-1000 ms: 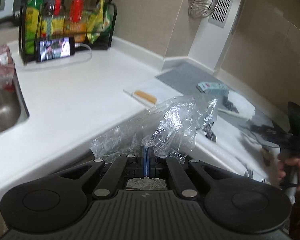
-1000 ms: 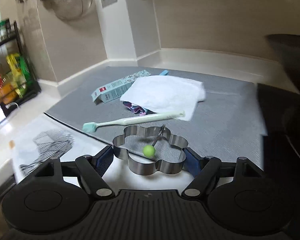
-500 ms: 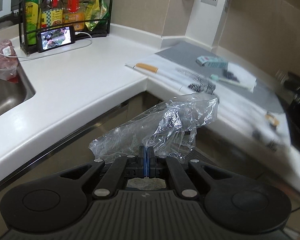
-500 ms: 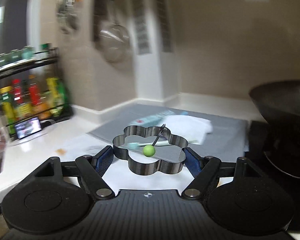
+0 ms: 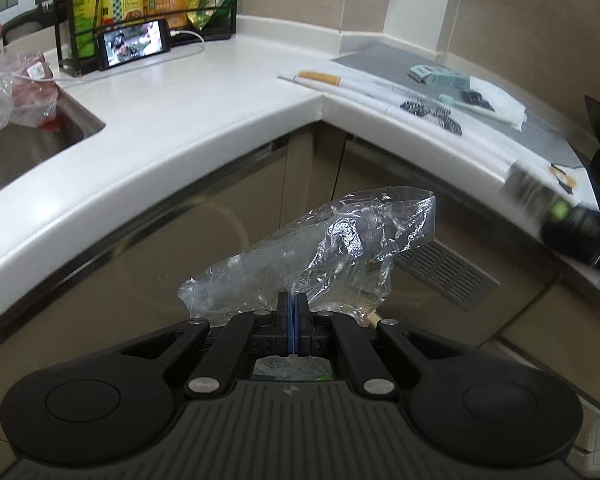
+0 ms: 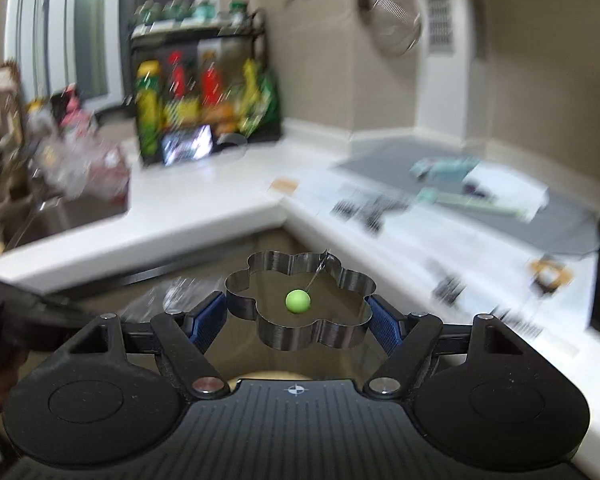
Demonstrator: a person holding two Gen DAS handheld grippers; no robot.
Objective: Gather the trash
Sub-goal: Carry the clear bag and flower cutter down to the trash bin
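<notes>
We have the left gripper (image 5: 293,312) clenched on the near edge of a crumpled clear plastic bag (image 5: 332,252), pinching just a fold of the film, so the rest of it stands free ahead of the jaws. The bag is off the bench (image 5: 188,120) and hangs in front of the corner cabinet doors, below the bench edge; we judge it is being carried as trash toward a bin that we cannot see. Its long axis runs up and to the right in the left wrist view, away from the pinch, with the open, ragged end farthest out

The right gripper (image 6: 298,316) grasps a flower-shaped metal ring mould (image 6: 300,304) across its width, jaws spread wide and one blue pad on each side. The ring lies roughly level, its small green knob (image 6: 298,301) inside the outline
</notes>
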